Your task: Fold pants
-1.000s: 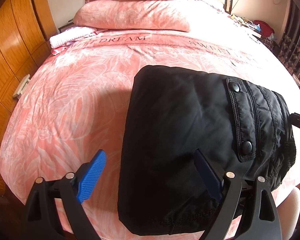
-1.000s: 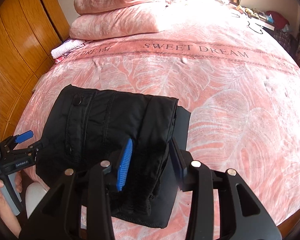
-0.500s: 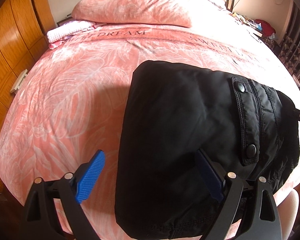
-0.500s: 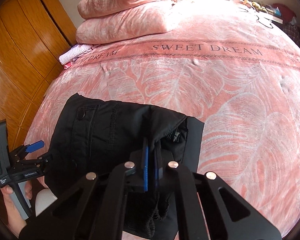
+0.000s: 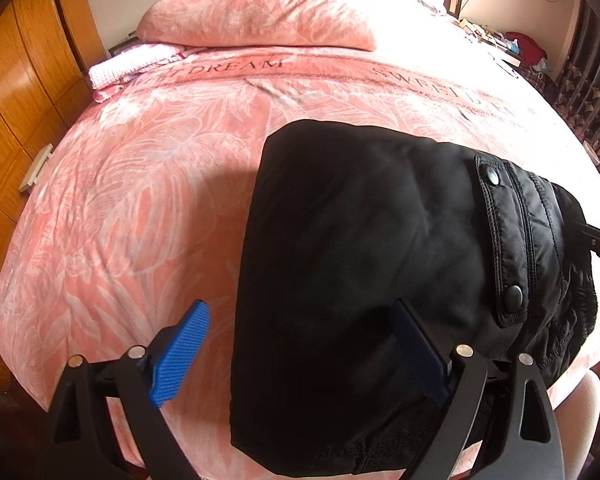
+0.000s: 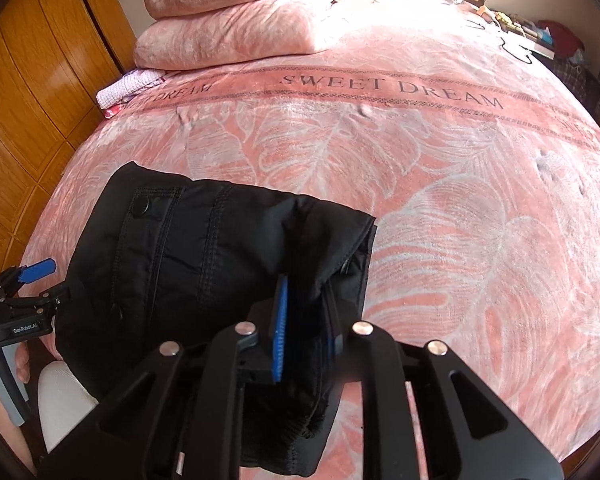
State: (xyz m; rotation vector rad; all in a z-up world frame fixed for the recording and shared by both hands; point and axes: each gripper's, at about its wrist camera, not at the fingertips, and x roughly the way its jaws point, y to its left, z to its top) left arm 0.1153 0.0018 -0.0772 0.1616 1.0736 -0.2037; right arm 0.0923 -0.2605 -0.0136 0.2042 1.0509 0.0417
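Black pants lie folded into a thick bundle near the front edge of the pink bed; they also show in the right wrist view. My left gripper is open, its blue fingers straddling the bundle's near left edge, one finger over the blanket and one over the cloth. My right gripper is shut on the waistband end of the pants, cloth pinched between its blue pads. A snap-buttoned pocket flap faces up.
Pink pillows are stacked at the head of the bed, with a folded white-pink cloth beside them. A wooden wardrobe stands at the left. Clutter sits at the far right. The left gripper shows in the right wrist view.
My right gripper has closed from open onto the waistband end of the pants. My left gripper stays open and has shifted only slightly.
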